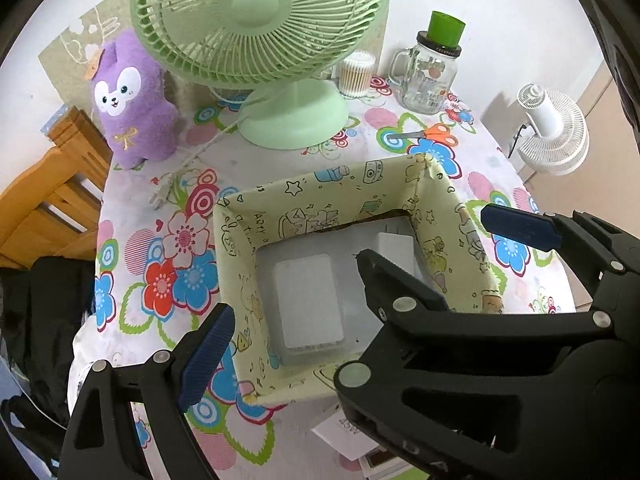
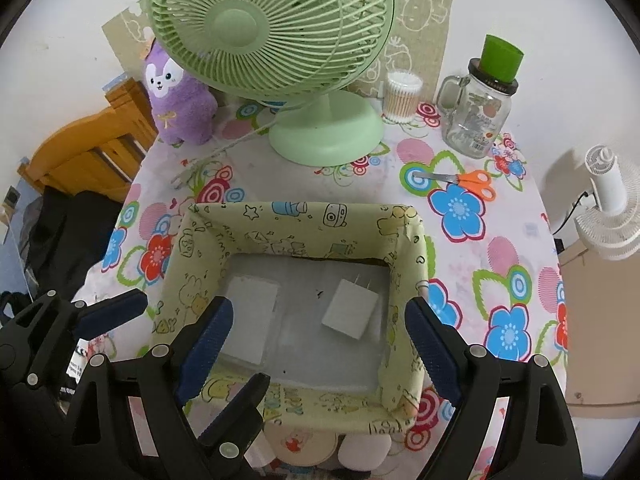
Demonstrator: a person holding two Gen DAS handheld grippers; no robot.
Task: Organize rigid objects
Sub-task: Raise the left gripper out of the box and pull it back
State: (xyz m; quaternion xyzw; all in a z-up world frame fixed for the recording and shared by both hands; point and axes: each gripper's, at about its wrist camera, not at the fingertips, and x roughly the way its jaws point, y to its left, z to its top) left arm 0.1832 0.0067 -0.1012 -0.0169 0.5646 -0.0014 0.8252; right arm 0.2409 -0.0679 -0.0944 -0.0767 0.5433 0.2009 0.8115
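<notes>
Now, box: near middle of tabletop, before fan.
Contents: flat white block left, charger right.
Left claw: released, empty.
Right claw: released, empty, over box.

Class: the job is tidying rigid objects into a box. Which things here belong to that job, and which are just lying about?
Job:
storage box
white charger, inside it
flat white box, inside it
left gripper, empty
right gripper, empty

Lying about:
green fan
purple plush
scissors
glass jar
cotton swabs
</notes>
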